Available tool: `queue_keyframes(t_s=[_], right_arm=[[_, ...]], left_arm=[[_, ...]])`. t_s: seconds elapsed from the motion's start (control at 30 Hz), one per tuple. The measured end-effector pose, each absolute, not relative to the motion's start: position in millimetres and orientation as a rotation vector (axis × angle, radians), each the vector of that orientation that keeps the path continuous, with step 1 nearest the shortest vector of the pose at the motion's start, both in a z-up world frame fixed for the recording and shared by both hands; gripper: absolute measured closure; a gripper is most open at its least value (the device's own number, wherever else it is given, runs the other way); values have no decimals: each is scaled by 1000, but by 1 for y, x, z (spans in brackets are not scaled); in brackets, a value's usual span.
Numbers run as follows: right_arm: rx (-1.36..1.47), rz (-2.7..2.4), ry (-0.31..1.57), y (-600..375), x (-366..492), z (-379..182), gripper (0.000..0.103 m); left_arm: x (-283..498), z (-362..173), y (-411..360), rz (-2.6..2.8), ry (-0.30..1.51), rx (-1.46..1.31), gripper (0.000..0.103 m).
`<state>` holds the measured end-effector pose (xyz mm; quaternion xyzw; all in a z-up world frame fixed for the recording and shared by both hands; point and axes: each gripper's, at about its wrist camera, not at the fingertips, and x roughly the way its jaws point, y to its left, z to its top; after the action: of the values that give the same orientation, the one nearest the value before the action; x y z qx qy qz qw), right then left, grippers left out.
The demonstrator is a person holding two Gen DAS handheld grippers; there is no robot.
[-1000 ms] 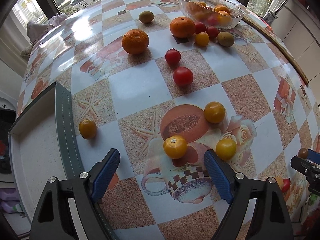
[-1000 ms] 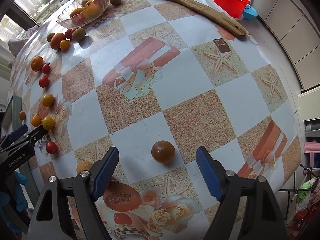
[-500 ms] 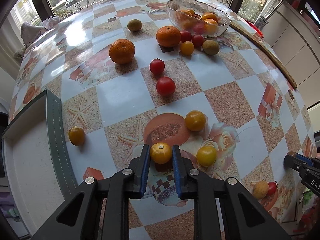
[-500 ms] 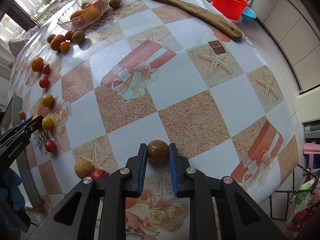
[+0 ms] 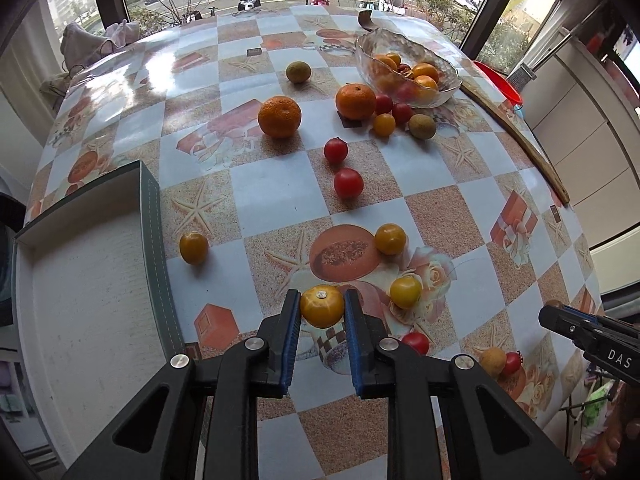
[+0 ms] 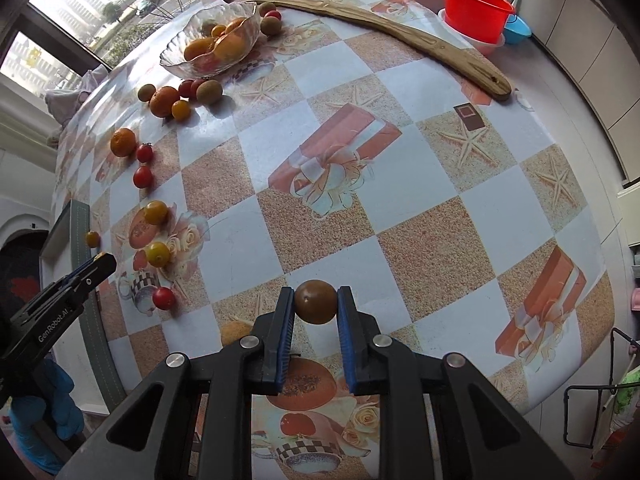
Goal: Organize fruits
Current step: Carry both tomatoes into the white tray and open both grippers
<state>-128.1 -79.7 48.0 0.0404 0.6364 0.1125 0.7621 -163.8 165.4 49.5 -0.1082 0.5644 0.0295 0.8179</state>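
Observation:
My left gripper (image 5: 322, 309) is shut on a yellow tomato (image 5: 322, 306) and holds it just above the patterned tablecloth. My right gripper (image 6: 315, 303) is shut on a brown tomato (image 6: 315, 301), lifted off the table. A glass bowl (image 5: 376, 46) with several fruits stands at the far side; it also shows in the right wrist view (image 6: 176, 54). Loose fruits lie around: two oranges (image 5: 279, 116), red tomatoes (image 5: 348, 183), yellow tomatoes (image 5: 405, 291) and a kiwi (image 5: 421, 126).
A white tray with a grey rim (image 5: 154, 248) sits at the left table edge. A long wooden board (image 6: 384, 36) lies along the far right edge. A red basin (image 6: 474, 6) stands beyond it. The right gripper shows at the right of the left wrist view (image 5: 560, 320).
Both grippers closed from wide open onto their tomatoes, then lifted them. The left view now looks from higher up and farther back.

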Motion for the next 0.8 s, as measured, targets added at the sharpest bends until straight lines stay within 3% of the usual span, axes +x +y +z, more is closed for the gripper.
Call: queue_keyframes(t_s=[0.47,0.8], right_arm=[[-13,531,1351,53,-118,69,80],[-89,775,1353,181,-123,66,80]], left_arm=[[-204,74,252,269,1154,-302,80],[-232,48,331,468,1176,-331,80]])
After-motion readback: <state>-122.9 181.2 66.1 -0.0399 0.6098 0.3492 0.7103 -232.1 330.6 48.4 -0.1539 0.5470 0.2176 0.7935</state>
